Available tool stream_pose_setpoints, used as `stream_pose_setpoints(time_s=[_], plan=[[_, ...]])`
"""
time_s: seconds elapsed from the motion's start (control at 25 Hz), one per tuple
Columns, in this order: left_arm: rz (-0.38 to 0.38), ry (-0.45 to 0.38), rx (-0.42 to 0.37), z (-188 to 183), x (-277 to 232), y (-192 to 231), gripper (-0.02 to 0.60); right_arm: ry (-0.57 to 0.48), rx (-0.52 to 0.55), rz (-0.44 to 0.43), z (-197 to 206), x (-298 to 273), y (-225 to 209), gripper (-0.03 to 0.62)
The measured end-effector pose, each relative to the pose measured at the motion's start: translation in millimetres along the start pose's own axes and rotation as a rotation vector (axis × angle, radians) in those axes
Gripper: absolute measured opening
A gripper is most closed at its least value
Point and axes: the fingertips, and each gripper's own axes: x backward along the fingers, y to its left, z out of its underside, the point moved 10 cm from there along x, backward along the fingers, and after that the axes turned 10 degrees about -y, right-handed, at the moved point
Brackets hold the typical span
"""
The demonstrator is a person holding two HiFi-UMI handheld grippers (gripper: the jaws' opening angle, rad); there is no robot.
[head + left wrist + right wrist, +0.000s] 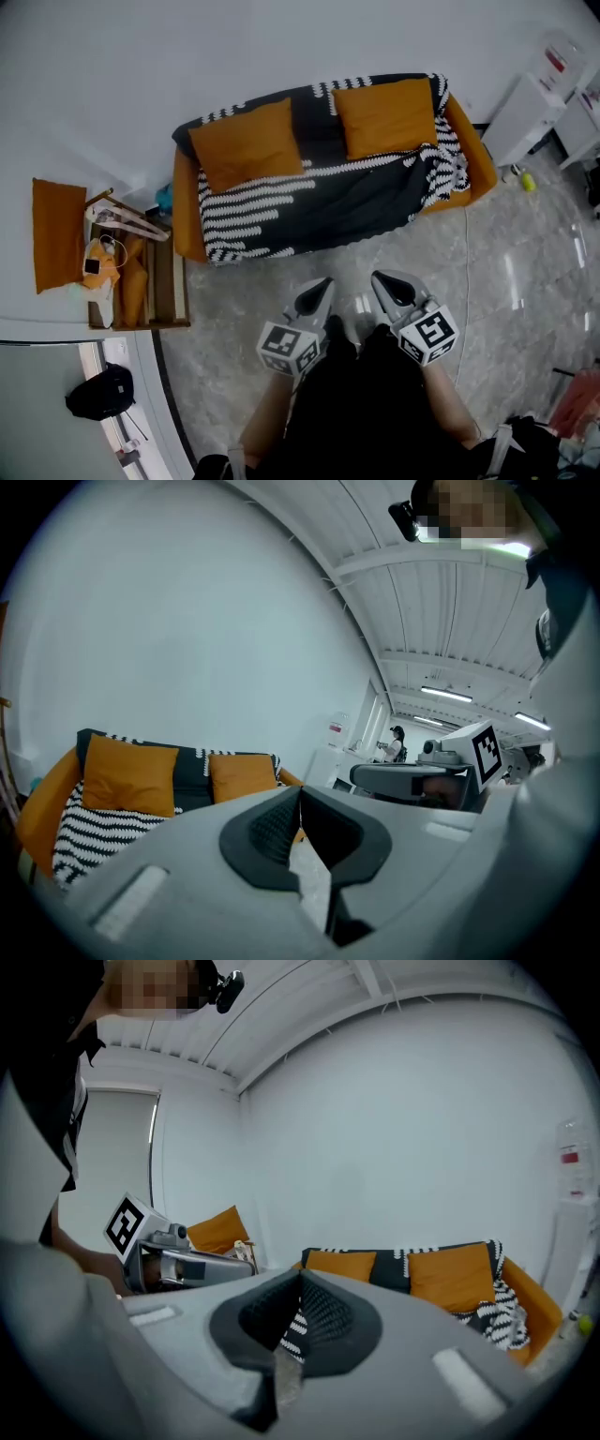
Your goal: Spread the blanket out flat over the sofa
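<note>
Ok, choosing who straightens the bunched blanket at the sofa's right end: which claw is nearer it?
Right. The right claw is in front of the bunched blanket, a little to its left; the left claw is farther left.

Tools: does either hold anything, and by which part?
Nothing is held. The left tool and right tool are shut and empty, away from the blanket.

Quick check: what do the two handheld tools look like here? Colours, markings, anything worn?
The left tool and right tool are both light grey and taper to a point, with black ribbed pads on the inner faces. Each has a white marker cube with black square patterns at its rear. No cables are visible on either. The person wears black clothing.
</note>
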Motion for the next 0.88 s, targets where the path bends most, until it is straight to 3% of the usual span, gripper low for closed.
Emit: stream_pose_setpoints(time_s=[0.24,0.44,0.88], plan=[[0.033,0.05,0.018,8,-20,2,0.012,0.063,0.036,0.043,10,3,-12,0.003],[0.056,0.085,0.011,16,-57,-9,0.012,0.054,0.01,0.068,14,11,-47,0.003],[0.052,0.129,0.005,15,-188,-65,0.012,0.011,-0.017,0.047,-7,52,-191,0.003]])
